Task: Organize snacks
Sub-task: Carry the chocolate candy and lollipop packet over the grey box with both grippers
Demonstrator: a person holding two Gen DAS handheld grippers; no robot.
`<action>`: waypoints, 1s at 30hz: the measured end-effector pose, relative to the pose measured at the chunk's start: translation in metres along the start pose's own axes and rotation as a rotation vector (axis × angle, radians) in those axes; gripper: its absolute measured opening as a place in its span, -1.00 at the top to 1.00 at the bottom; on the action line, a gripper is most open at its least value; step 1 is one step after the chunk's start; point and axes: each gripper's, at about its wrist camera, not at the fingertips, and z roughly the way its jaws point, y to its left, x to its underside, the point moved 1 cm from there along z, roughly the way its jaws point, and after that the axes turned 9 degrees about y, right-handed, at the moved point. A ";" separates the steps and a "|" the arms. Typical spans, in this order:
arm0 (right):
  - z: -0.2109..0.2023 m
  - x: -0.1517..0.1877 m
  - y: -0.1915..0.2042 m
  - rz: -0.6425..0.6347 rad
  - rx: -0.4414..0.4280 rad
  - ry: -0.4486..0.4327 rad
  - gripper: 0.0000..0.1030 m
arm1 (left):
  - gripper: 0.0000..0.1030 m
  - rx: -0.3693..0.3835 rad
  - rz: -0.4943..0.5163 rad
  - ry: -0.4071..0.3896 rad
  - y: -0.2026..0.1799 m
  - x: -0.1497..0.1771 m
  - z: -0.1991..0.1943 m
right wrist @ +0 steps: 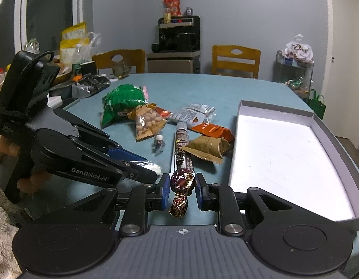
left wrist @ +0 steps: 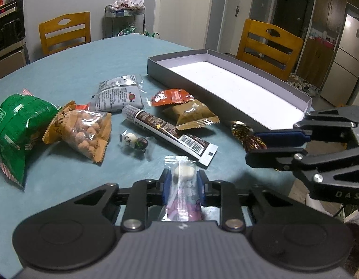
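Observation:
My left gripper (left wrist: 182, 177) is shut on a clear sachet (left wrist: 182, 186) with a white round sweet inside and a purple print, low over the blue table. My right gripper (right wrist: 182, 186) is shut on a foil-wrapped candy (right wrist: 182, 181), dark red and gold; in the left wrist view that same candy (left wrist: 246, 137) sticks out of the right gripper's blue pads near the box corner. An open grey box (left wrist: 237, 93) with a white floor lies to the right (right wrist: 284, 153). Loose snacks lie between: a green bag (left wrist: 16, 125), a peanut packet (left wrist: 86, 132), a long brown bar (left wrist: 167, 132).
More packets rest mid-table: a grey-white one (left wrist: 119, 95), an orange one (left wrist: 172, 97), a tan one (left wrist: 191, 114) and small wrapped balls (left wrist: 135, 141). Wooden chairs (left wrist: 270, 46) stand round the table. A person's fingers (right wrist: 7, 148) hold the left gripper's handle.

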 end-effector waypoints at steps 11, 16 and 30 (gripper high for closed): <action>0.010 -0.030 0.008 -0.047 0.001 -0.031 0.52 | 0.59 -0.048 -0.013 -0.088 0.023 -0.006 -0.032; 0.014 -0.047 0.010 -0.070 0.006 -0.063 0.52 | 0.59 -0.071 -0.032 -0.125 0.038 -0.010 -0.045; 0.021 -0.066 0.004 -0.070 0.019 -0.084 0.52 | 0.59 -0.082 -0.050 -0.128 0.052 -0.019 -0.045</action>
